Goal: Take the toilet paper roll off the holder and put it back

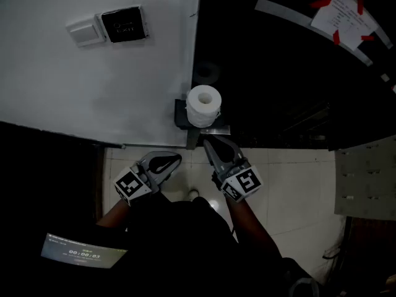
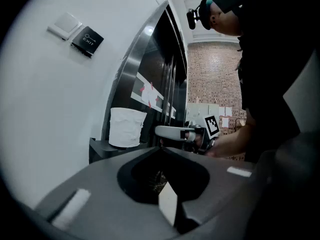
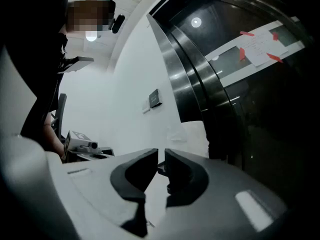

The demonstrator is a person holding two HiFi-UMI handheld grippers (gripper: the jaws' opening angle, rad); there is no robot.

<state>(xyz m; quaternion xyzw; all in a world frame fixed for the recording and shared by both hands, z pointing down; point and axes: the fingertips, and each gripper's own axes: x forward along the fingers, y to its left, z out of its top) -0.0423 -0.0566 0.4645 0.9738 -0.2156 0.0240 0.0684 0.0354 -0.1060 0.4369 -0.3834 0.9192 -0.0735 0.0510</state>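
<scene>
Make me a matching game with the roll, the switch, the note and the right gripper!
Things:
1. roll
2. switch
3. note
4. right gripper

Places or states:
A. stuck up with red tape
B. shut, holding nothing
C. standing on the holder
D. on the wall, beside the EXIT plate

Pairs: 1-C, 2-D, 3-A, 4-B

This looks like an entrance lobby of an office or public building. A door-release plate marked EXIT (image 1: 124, 23) and a wall switch (image 1: 86, 32) sit on a white wall (image 1: 74, 91) beside a dark glass door (image 1: 278, 79). A paper notice (image 1: 343, 16) is taped to the glass, the tiled floor (image 1: 291, 190) is pale, and a brick wall (image 2: 212, 74) shows beyond.
</scene>
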